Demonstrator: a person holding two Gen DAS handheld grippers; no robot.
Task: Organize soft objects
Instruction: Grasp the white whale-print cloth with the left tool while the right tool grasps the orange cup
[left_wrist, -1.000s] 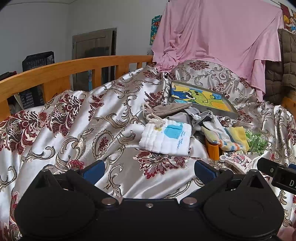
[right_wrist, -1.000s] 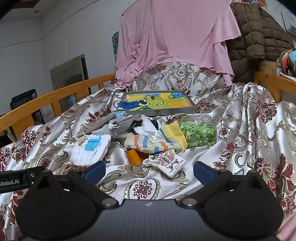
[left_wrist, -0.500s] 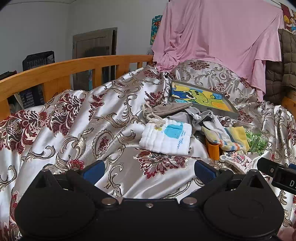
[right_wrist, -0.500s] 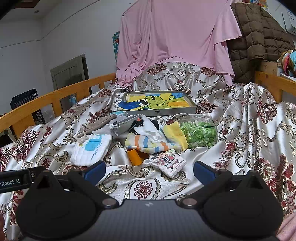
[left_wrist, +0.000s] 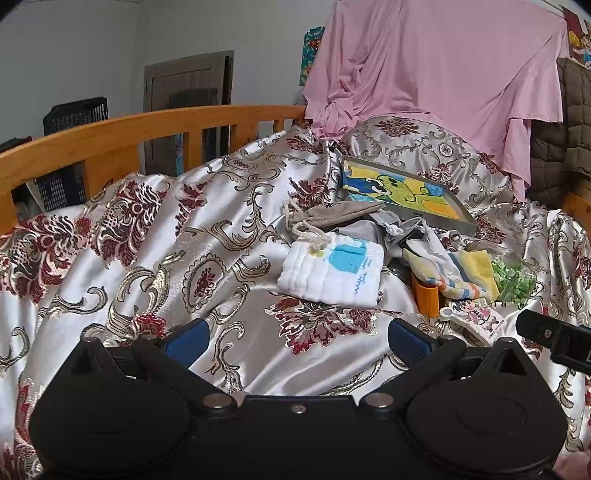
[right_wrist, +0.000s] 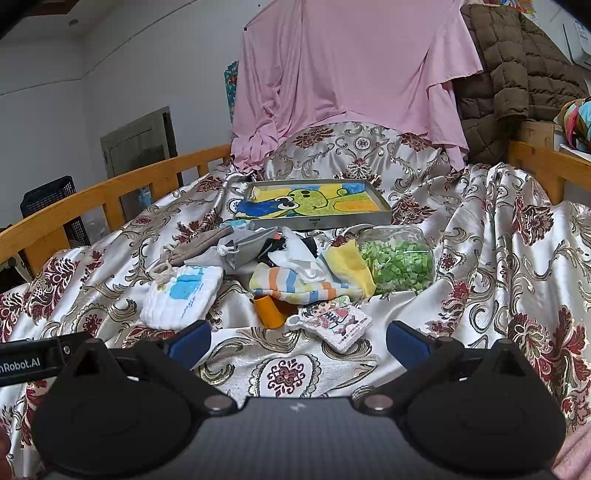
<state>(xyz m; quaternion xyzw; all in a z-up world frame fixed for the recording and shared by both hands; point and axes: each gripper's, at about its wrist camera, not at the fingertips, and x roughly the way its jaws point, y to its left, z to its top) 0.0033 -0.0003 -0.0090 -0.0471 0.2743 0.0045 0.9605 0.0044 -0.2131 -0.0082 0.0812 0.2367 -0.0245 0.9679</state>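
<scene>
A pile of soft things lies on the floral satin bedspread (left_wrist: 147, 258). A folded white cloth with a blue print (left_wrist: 332, 273) (right_wrist: 181, 295) is nearest the left gripper. Behind it sit a grey drawstring pouch (left_wrist: 332, 216) (right_wrist: 199, 245), a striped towel (right_wrist: 299, 284) (left_wrist: 450, 277) and a cartoon-print pouch (right_wrist: 332, 321) (left_wrist: 474, 317). My left gripper (left_wrist: 295, 341) is open and empty, short of the white cloth. My right gripper (right_wrist: 297, 341) is open and empty just before the cartoon pouch.
A grey tray with a colourful picture (right_wrist: 314, 206) (left_wrist: 402, 192) lies behind the pile. A clear bag of green bits (right_wrist: 399, 262) and an orange cup (right_wrist: 267, 310) sit among the cloths. Wooden rails (left_wrist: 147, 125) edge the bed; a pink sheet (right_wrist: 351, 66) hangs behind.
</scene>
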